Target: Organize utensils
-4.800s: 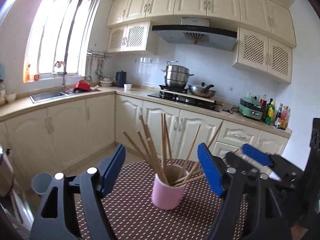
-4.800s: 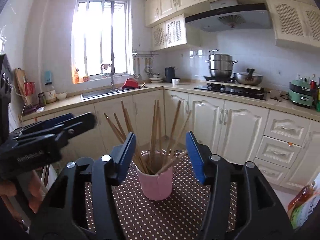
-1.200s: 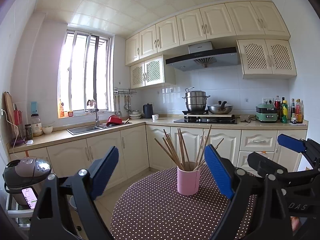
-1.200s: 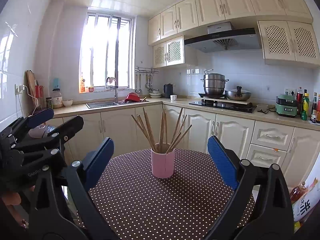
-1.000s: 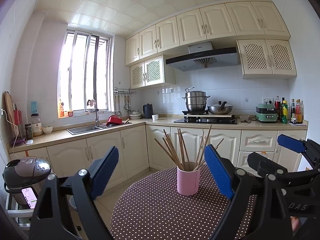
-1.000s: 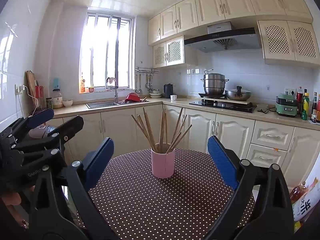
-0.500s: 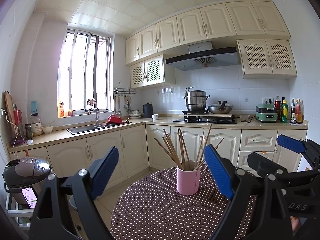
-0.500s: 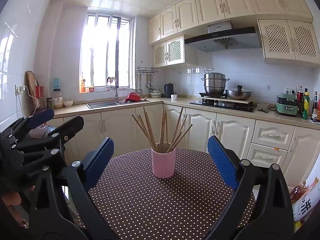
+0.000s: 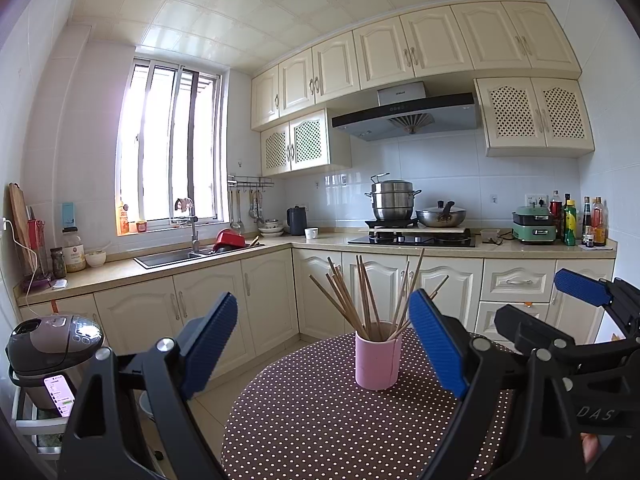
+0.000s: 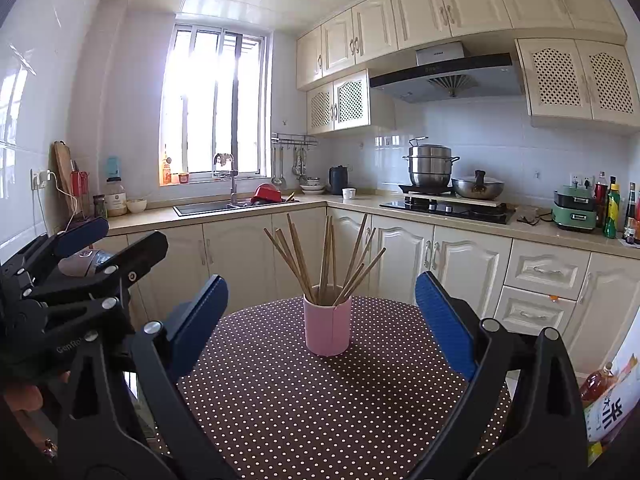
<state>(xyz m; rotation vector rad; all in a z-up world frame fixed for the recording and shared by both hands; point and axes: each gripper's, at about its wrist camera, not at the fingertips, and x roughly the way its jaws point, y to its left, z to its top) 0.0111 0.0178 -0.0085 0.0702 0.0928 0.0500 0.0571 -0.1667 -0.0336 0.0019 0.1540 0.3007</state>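
Observation:
A pink cup (image 9: 378, 360) (image 10: 327, 330) stands upright at the far side of a round table with a brown polka-dot cloth (image 9: 320, 420) (image 10: 320, 408). Several wooden chopsticks (image 9: 366, 296) (image 10: 326, 260) fan out of it. My left gripper (image 9: 324, 344) is open and empty, held back from the cup, which sits near its right pad. The right gripper (image 10: 322, 320) is open and empty too, with the cup seen between its blue pads but farther off. Each gripper shows at the edge of the other's view.
A rice cooker (image 9: 52, 344) stands on a low rack left of the table. Cream cabinets and a counter with a sink (image 10: 208, 208), a hob with pots (image 10: 432, 168) and bottles (image 9: 576, 220) line the walls. An oil bottle and a bag (image 10: 608, 396) sit at the right.
Since 4.8 s ago both grippers have drawn back and risen from close around the cup. Over the last second nothing visibly moves.

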